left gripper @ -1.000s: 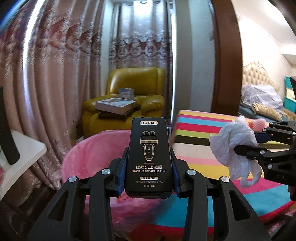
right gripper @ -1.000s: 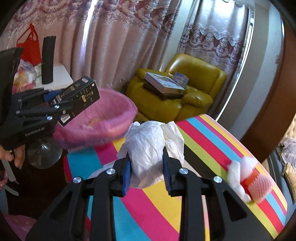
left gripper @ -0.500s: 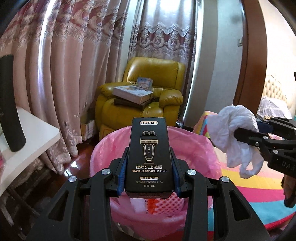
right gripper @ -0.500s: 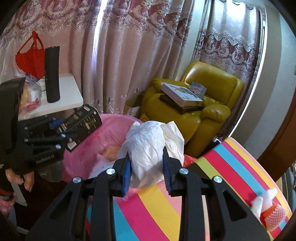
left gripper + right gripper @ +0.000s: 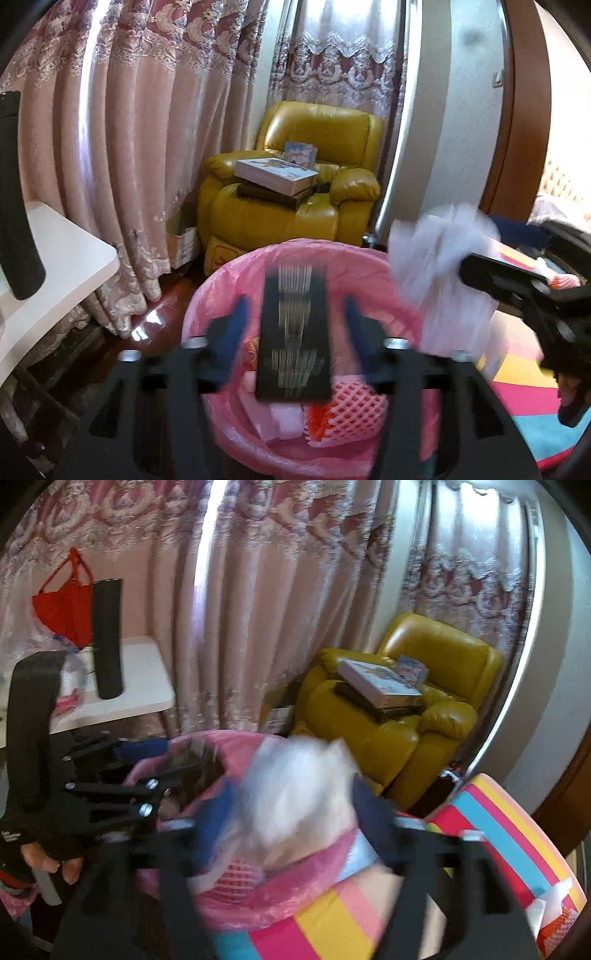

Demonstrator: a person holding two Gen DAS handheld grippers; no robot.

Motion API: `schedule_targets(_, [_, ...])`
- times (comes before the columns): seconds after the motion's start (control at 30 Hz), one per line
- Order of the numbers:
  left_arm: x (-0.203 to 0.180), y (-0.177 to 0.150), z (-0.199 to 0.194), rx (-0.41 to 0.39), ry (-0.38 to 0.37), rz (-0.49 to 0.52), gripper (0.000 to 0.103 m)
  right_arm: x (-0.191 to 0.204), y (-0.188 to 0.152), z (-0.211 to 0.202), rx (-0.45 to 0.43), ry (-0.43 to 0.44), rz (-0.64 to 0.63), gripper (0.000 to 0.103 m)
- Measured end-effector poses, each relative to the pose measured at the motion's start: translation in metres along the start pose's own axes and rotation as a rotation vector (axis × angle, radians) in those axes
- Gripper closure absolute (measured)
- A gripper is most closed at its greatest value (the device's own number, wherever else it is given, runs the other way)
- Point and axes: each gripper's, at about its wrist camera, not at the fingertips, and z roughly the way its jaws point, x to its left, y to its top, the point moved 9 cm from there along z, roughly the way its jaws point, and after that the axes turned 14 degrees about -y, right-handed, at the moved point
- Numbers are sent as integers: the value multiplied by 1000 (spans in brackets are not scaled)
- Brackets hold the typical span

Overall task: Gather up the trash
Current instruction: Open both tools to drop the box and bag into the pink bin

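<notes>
Both grippers hung over the pink-lined bin [image 5: 229,295] so that whatever they let go would fall inside it. The left gripper [image 5: 293,325] was spreading its jaws, and the black box [image 5: 293,339] sat blurred between them with a gap on each side, no longer pinched. The right gripper [image 5: 291,812] was spreading too; the crumpled white bag [image 5: 299,794] was smeared between its jaws and looked free of the pads. Red foam netting [image 5: 351,410] already lay in the bin. The bin stood beside a striped bedcover [image 5: 498,834], with a yellow armchair [image 5: 317,147], pink curtains [image 5: 110,129] and a white table [image 5: 66,254] behind it.
</notes>
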Motion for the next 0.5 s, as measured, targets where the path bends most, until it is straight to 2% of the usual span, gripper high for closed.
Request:
schedule_targets(0.03, [1, 0, -2, -10, 5, -2, 19, -5, -1, -3, -5, 4, 17, 25])
schedule_targets(0.07, [0, 0, -7, -28, 17, -3, 14, -9, -2, -6, -7, 8, 28, 25])
schedule_targets(0.13, [-4, 1, -12, -37, 29, 8, 14, -29, -7, -19, -24, -9, 55, 25])
schedule_targets(0.27, [-22, 2, -19, -53, 6, 21, 8, -74, -31, -41, -30, -66, 98, 25])
schedule_targets(0.4, [-65, 4, -14, -47, -92, 41, 7, -136, -73, -53, 19, -160, 170, 23])
schedule_targets(0.5, [-114, -1, 2, -13, -179, 87, 7, -185, -111, -57, 71, -228, 243, 23])
